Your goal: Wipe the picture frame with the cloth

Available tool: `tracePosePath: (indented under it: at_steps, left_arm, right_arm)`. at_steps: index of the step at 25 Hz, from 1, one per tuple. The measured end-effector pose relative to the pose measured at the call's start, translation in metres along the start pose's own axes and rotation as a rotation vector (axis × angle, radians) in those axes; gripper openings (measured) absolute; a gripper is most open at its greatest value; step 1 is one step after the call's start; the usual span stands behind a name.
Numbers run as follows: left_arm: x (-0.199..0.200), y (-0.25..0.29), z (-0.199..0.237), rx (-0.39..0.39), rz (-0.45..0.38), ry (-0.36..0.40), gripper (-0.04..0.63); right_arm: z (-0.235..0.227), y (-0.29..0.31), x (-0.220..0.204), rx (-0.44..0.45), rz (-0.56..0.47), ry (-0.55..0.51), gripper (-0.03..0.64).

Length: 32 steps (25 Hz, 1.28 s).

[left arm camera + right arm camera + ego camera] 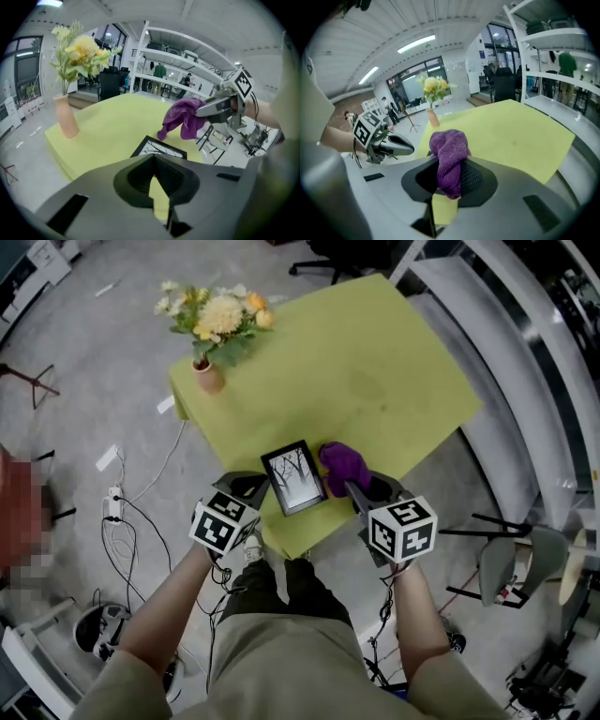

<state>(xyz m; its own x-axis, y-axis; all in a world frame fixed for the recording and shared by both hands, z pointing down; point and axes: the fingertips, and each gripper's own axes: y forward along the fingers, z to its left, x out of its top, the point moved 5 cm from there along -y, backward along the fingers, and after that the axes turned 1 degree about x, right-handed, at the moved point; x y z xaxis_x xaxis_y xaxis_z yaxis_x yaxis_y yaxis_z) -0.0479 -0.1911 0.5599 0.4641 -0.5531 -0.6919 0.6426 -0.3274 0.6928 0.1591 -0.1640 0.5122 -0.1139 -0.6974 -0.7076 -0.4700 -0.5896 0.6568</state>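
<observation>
A black picture frame with a tree print lies on the near edge of the yellow-green table. In the left gripper view the picture frame shows just past the jaws. My left gripper sits at the frame's left side; its jaws are shut with nothing between them. My right gripper is at the frame's right side, shut on a purple cloth. The cloth bunches up out of the jaws, and in the left gripper view the cloth hangs just above the table.
A pink vase of yellow and white flowers stands at the table's far left corner. A folding chair is on the floor to the right. Cables and a power strip lie on the floor to the left. Shelving runs along the right.
</observation>
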Motion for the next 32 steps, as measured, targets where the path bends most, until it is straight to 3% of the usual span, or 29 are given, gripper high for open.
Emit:
tracePosePath:
  at_steps: [5, 10, 18, 22, 25, 32]
  left_arm:
    - [0.045, -0.055, -0.002, 0.074, -0.129, 0.037, 0.008]
    - [0.096, -0.124, -0.008, 0.216, -0.3, 0.144, 0.008]
    - [0.159, -0.231, -0.031, 0.294, -0.564, 0.165, 0.008]
    - [0.179, -0.273, -0.051, 0.295, -0.671, 0.184, 0.008]
    - [0.187, -0.299, -0.064, 0.316, -0.719, 0.216, 0.008]
    - [0.181, -0.323, -0.075, 0.369, -0.738, 0.255, 0.008]
  right_arm:
    - [0.023, -0.043, 0.055, 0.015, -0.176, 0.011, 0.078]
    - [0.059, -0.091, 0.106, 0.043, -0.312, -0.054, 0.079]
    - [0.11, -0.167, 0.164, 0.03, -0.52, -0.176, 0.08]
    - [0.13, -0.196, 0.176, 0.015, -0.609, -0.195, 0.08]
    - [0.144, -0.213, 0.178, -0.003, -0.657, -0.215, 0.08]
    - [0.168, -0.237, 0.176, 0.002, -0.738, -0.252, 0.078]
